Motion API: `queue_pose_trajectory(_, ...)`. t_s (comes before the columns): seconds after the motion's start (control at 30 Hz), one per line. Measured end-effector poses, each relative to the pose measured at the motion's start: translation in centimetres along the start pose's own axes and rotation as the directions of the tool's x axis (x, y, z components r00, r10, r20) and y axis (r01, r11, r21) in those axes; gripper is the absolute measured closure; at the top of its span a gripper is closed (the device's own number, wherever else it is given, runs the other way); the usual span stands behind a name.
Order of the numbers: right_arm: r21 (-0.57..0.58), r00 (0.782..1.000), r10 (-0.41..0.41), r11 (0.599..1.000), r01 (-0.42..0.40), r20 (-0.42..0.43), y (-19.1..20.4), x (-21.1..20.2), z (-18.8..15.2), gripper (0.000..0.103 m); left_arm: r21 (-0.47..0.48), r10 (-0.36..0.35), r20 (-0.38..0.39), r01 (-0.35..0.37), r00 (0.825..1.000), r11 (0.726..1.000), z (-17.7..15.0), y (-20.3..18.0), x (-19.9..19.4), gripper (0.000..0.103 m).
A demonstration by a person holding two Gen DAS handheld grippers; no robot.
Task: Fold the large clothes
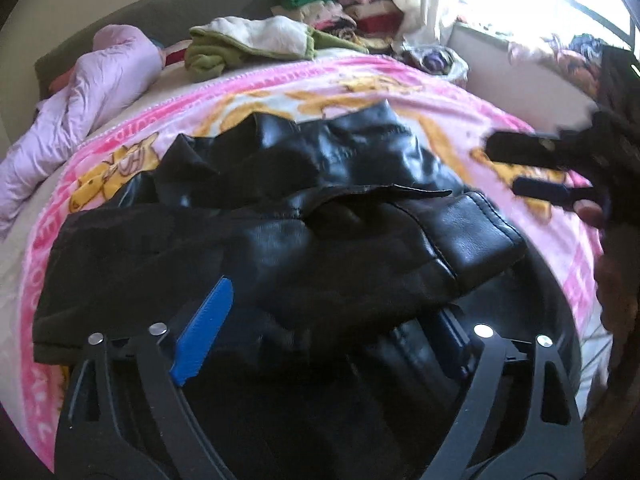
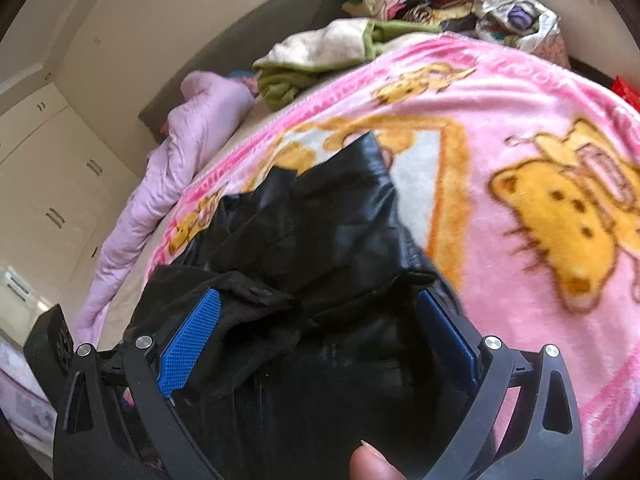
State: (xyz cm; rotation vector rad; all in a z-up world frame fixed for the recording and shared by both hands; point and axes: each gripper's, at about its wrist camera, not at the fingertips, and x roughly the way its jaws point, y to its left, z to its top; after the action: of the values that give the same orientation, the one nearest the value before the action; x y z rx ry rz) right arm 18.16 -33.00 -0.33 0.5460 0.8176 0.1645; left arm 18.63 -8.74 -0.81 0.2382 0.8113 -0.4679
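Observation:
A black leather jacket [image 1: 320, 232] [image 2: 320, 216] lies rumpled and partly folded on a pink cartoon blanket [image 1: 440, 92] [image 2: 520, 120] that covers a bed. My left gripper [image 1: 332, 300] hovers over the jacket's near edge, its blue pads [image 1: 204, 332] spread wide; loose fabric lies between them and covers part of the right pad. In the right wrist view my right gripper [image 2: 318, 296] also stands wide, with jacket fabric bunched loosely between its pads [image 2: 188, 344]. The left wrist view shows that right gripper [image 1: 503, 166] at the jacket's right end, fingers apart. A person's fingertip [image 2: 368, 464] shows at the bottom.
A lilac quilted coat [image 1: 108, 76] [image 2: 192, 140] lies along the bed's left side. A green and white garment [image 1: 248, 44] sits beyond the blanket, with a heap of clothes [image 1: 340, 4] behind it. A bright window [image 1: 540, 0] is at the right, white cupboards [image 2: 60, 168] at the left.

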Motion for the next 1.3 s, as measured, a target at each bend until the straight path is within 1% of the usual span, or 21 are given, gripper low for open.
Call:
queue_pose_trajectory(0.1, 0.022, 0.997, 0.030, 0.999, -0.028, -0.066, 0.0, 1.7, -0.2, 0.005, 0.011, -0.022, -0.027, 0.022, 0.999, 1.000, -0.7, 0.1, -0.4, 0.010)
queue_pose_trajectory(0.2, 0.077, 0.986, 0.086, 0.994, -0.076, -0.140, -0.3, 3.4, -0.6, 0.006, 0.007, -0.078, -0.044, 0.078, 0.996, 0.997, -1.1, 0.6, -1.1, 0.009)
queue_pose_trajectory(0.27, 0.102, 0.977, 0.118, 0.990, -0.101, -0.178, -0.2, 4.2, -1.1, 0.010, -0.008, -0.115, -0.044, 0.115, 0.992, 0.993, -1.1, 1.0, -1.8, 0.009)
queue_pose_trajectory(0.3, 0.111, 0.973, 0.129, 0.988, -0.110, -0.193, -0.1, 4.3, -1.2, 0.019, -0.014, -0.125, -0.037, 0.125, 0.991, 0.992, -1.3, 1.2, -2.3, 0.009)
queue_pose_trajectory(0.4, 0.145, 0.960, 0.147, 0.983, -0.115, -0.238, 0.0, 5.3, -1.8, 0.022, -0.060, -0.130, -0.008, 0.129, 0.992, 0.990, -1.3, 2.9, -3.9, 0.009)
queue_pose_trajectory(0.47, 0.152, 0.961, 0.135, 0.983, -0.100, -0.242, 0.3, 5.9, -2.1, 0.035, -0.115, -0.104, 0.014, 0.105, 0.995, 0.988, -1.2, 4.9, -4.7, 0.009)
queue_pose_trajectory(0.53, 0.154, 0.958, 0.162, 0.980, -0.127, -0.236, 0.8, 6.0, -2.0, 0.072, -0.172, -0.072, 0.031, 0.077, 0.997, 0.982, -1.0, 7.1, -5.4, 0.010)
queue_pose_trajectory(0.57, 0.149, 0.959, 0.165, 0.980, -0.133, -0.230, 1.1, 5.9, -1.9, 0.075, -0.212, -0.048, 0.037, 0.055, 0.998, 0.976, -0.9, 8.6, -5.8, 0.009)
queue_pose_trajectory(0.6, 0.121, 0.964, 0.170, 0.982, -0.148, -0.206, 1.8, 5.4, -1.6, 0.088, -0.249, -0.029, 0.040, 0.038, 0.999, 0.968, -0.7, 10.1, -6.0, 0.009)
queue_pose_trajectory(0.63, 0.083, 0.967, 0.172, 0.984, -0.159, -0.190, 2.7, 5.0, -1.2, 0.092, -0.286, -0.010, 0.045, 0.023, 0.999, 0.958, -0.6, 11.4, -6.3, 0.009)
queue_pose_trajectory(0.7, -0.018, 0.977, 0.162, 0.986, -0.166, -0.140, 4.7, 3.9, -0.2, 0.093, -0.379, 0.031, 0.050, -0.010, 0.998, 0.925, -0.4, 14.6, -6.7, 0.009)
queue_pose_trajectory(0.77, -0.133, 0.985, 0.150, 0.978, -0.161, -0.086, 6.8, 2.9, 1.2, 0.094, -0.481, 0.065, 0.048, -0.034, 0.997, 0.876, -0.2, 17.8, -6.8, 0.010)
queue_pose_trajectory(0.87, -0.294, 0.993, 0.118, 0.949, -0.115, -0.008, 9.2, 1.5, 3.9, 0.095, -0.564, 0.095, 0.053, -0.049, 0.994, 0.824, 0.0, 20.7, -6.6, 0.010)
queue_pose_trajectory(0.93, -0.338, 0.994, 0.106, 0.936, -0.095, 0.016, 9.5, 1.4, 5.2, 0.095, -0.585, 0.116, 0.048, -0.067, 0.992, 0.808, 0.2, 21.5, -6.3, 0.010)
queue_pose_trajectory(1.0, -0.361, 0.997, 0.071, 0.931, -0.056, 0.026, 9.0, 1.7, 6.6, 0.095, -0.599, 0.110, 0.044, -0.062, 0.993, 0.798, 0.5, 21.8, -5.1, 0.010)
queue_pose_trajectory(1.13, -0.353, 1.000, 0.019, 0.935, -0.023, -0.016, 7.0, 3.4, 7.0, 0.095, -0.599, 0.072, 0.043, -0.032, 0.996, 0.800, 1.0, 21.5, -2.2, 0.010)
queue_pose_trajectory(1.17, -0.350, 1.000, 0.009, 0.936, -0.016, -0.022, 6.4, 3.8, 6.8, 0.095, -0.591, 0.071, 0.035, -0.037, 0.997, 0.806, 1.2, 21.3, -1.2, 0.013)
queue_pose_trajectory(1.2, -0.352, 1.000, 0.001, 0.936, -0.009, -0.022, 6.2, 4.0, 6.4, 0.095, -0.582, 0.067, 0.032, -0.036, 0.997, 0.813, 1.3, 21.1, -0.6, 0.027)
queue_pose_trajectory(1.23, -0.353, 1.000, -0.006, 0.936, -0.002, -0.022, 6.0, 4.3, 6.1, 0.095, -0.568, 0.058, 0.025, -0.033, 0.998, 0.822, 1.3, 20.9, 0.4, 0.036)
queue_pose_trajectory(1.27, -0.356, 0.999, -0.021, 0.935, 0.011, -0.025, 5.7, 4.7, 5.8, 0.095, -0.560, 0.048, 0.018, -0.030, 0.999, 0.828, 1.2, 20.7, 1.1, 0.053)
queue_pose_trajectory(1.3, -0.359, 0.999, -0.032, 0.933, 0.019, -0.029, 5.5, 5.0, 5.5, 0.095, -0.552, 0.039, 0.007, -0.029, 0.999, 0.833, 1.2, 20.5, 1.8, 0.065)
